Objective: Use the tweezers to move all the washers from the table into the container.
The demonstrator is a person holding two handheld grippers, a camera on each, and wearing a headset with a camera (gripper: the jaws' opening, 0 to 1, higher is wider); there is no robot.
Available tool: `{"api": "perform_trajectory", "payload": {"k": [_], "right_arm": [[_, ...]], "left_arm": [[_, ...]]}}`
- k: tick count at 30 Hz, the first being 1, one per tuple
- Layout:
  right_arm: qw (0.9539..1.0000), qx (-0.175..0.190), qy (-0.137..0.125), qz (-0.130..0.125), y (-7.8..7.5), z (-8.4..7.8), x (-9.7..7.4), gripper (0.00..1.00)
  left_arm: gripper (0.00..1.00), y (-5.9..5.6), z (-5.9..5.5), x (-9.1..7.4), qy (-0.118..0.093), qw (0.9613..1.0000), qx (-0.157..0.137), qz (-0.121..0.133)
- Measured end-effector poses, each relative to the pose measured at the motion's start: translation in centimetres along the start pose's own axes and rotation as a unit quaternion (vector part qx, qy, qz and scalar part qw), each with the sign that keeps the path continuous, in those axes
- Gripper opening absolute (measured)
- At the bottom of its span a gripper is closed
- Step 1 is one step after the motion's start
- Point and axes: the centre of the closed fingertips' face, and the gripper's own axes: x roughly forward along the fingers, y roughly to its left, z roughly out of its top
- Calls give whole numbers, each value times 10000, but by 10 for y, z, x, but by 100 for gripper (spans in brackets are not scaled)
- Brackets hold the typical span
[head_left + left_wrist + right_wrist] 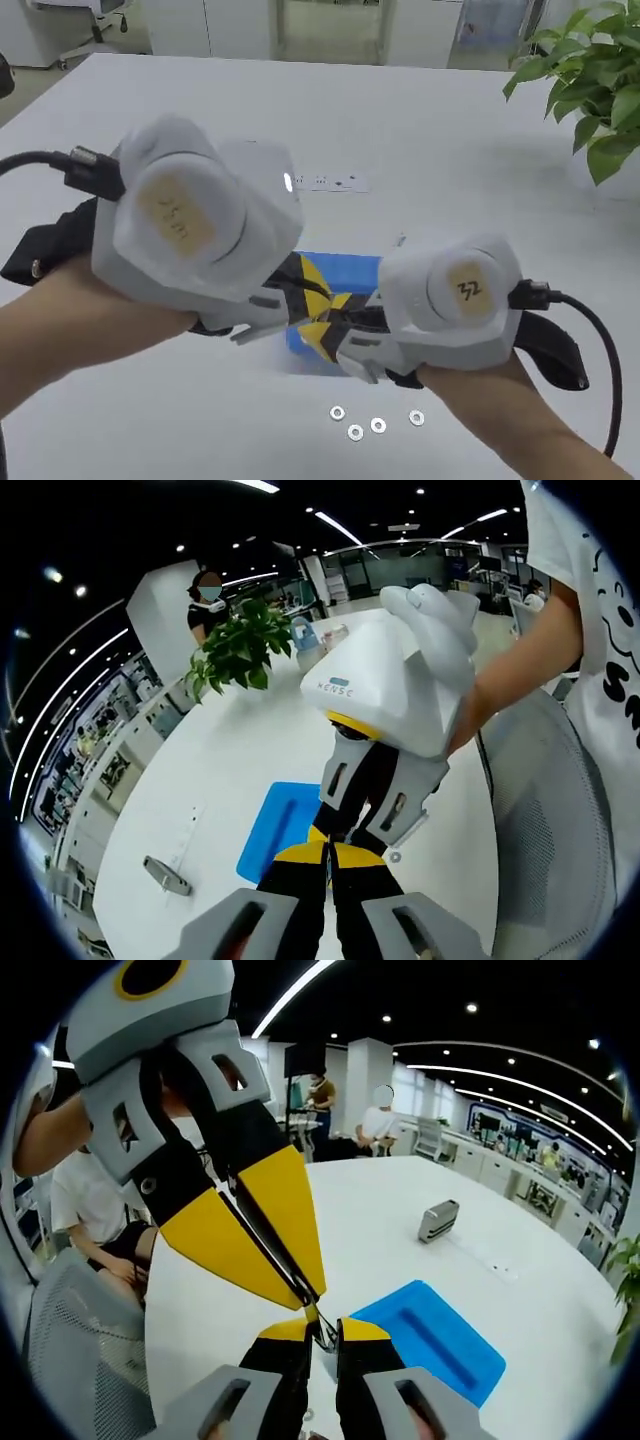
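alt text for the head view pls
The left gripper and right gripper, each hand-held, meet jaw tips over a blue container on a white table. Four washers lie nearer the person; a plant stands far right.

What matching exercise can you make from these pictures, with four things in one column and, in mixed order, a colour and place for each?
Things:
1. washers
2. container
3. plant
4. socket strip

Colour and place:
a. blue, on the table behind the two grippers
b. white, on the table beyond the container
c. silver, on the table nearest the person
d. green, at the far right of the table

Pairs: 1-c, 2-a, 3-d, 4-b.
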Motion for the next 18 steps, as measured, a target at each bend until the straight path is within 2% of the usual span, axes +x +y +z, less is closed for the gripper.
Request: {"api": "perform_trajectory", "payload": {"k": [13,18], "right_arm": [[9999,-60,17,-79,-27,-2,22,5],[9999,-40,83,-53,-34,-9,30,5]], "left_arm": [[0,27,-11,18,70,9999,-30,136],[0,31,-17,28,88,9998,-114,119]]}}
